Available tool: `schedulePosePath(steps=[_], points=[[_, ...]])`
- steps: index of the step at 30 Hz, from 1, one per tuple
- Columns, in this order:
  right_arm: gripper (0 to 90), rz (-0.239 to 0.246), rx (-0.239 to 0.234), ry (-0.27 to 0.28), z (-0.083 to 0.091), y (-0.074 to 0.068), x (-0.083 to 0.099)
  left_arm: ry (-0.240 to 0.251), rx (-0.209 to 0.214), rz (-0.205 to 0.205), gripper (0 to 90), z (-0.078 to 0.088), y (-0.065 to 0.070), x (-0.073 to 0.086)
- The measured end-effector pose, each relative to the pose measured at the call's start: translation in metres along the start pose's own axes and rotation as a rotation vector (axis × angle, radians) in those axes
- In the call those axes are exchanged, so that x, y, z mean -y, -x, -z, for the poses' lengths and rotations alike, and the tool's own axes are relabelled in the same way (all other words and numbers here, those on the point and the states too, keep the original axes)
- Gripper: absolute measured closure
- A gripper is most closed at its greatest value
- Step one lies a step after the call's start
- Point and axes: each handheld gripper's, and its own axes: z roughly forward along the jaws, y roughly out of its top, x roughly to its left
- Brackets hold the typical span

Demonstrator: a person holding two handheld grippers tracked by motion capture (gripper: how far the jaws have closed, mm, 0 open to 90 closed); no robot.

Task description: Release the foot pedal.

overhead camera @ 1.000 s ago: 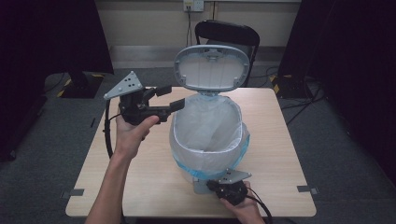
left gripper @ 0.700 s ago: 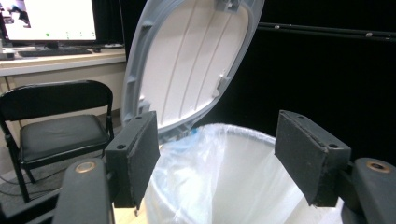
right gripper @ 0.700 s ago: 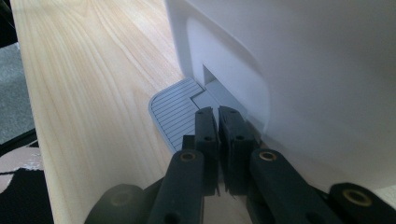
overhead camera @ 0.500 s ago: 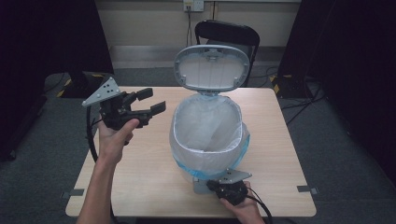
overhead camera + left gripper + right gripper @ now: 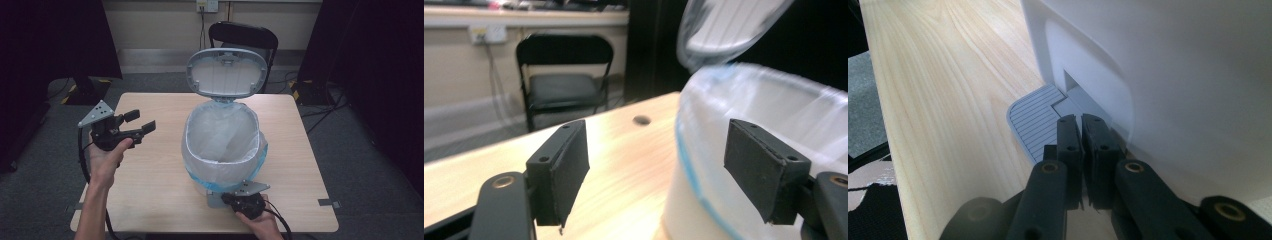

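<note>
Right gripper view — right gripper (image 5: 1082, 150) closed, pressing bin pedal (image 5: 1035, 125).

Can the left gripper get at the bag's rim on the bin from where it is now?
Probably yes. The left gripper is open with nothing between its jaws, off to the side of the bin. Only bare table lies between, and the lid stands up, leaving the bag's rim exposed.
</note>
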Motion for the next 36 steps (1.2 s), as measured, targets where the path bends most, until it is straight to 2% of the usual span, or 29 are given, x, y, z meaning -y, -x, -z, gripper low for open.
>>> schedulePosePath(steps=[7,12,13,14,16,19,22,23,24,29,31,33,34,35,36], points=[[86.9,0.002,0.003,0.001,0.0,-0.001,0.0,-0.069,-0.044,0.032,25.6,0.0,-0.011,0.027],[86.8,0.0,0.005,0.001,0.0,-0.001,0.0,-0.133,-0.073,0.025,25.8,-0.001,-0.015,0.046],[86.8,-0.002,0.004,0.001,0.0,-0.001,0.0,-0.133,-0.073,0.025,26.0,-0.001,-0.015,0.046],[86.7,-0.004,0.004,0.002,0.0,-0.001,0.0,-0.157,-0.107,0.017,26.0,-0.003,-0.015,0.056],[86.6,-0.007,0.005,0.001,0.0,-0.001,0.0,-0.183,-0.112,0.023,25.9,-0.008,-0.014,0.068],[86.5,-0.008,0.007,0.004,0.0,-0.002,0.001,-0.26,-0.119,0.017,25.6,-0.016,-0.015,0.09],[86.2,-0.008,0.006,0.002,0.0,-0.001,0.001,-0.322,-0.096,0.031,25.4,-0.021,-0.015,0.109],[85.9,-0.008,0.002,0.003,0.0,-0.001,0.001,-0.346,-0.079,0.031,25.4,-0.023,-0.013,0.114],[85.9,-0.009,0.002,0.01,0.0,-0.001,0.002,-0.369,-0.083,0.017,25.4,-0.025,-0.012,0.119],[85.3,-0.009,0.007,0.013,0.0,-0.002,0.002,-0.44,-0.122,0.025,25.5,-0.027,-0.017,0.145],[81.9,-0.011,-0.002,0.013,0.0,-0.002,0.002,-0.476,-0.158,0.007,25.5,-0.027,-0.02,0.158],[81.3,-0.008,-0.003,0.012,0.0,-0.003,0.002,-0.509,-0.169,-0.009,25.6,-0.025,-0.025,0.17],[81.4,-0.01,-0.003,0.009,0.0,-0.003,0.001,-0.522,-0.18,-0.004,26.4,-0.025,-0.026,0.174],[81.4,-0.012,-0.004,0.005,0.0,-0.002,0.001,-0.528,-0.187,0.0,26.7,-0.025,-0.025,0.177],[81.4,-0.017,-0.01,0.007,0.001,-0.002,0.001,-0.539,-0.189,-0.013,26.6,-0.025,-0.025,0.178]])
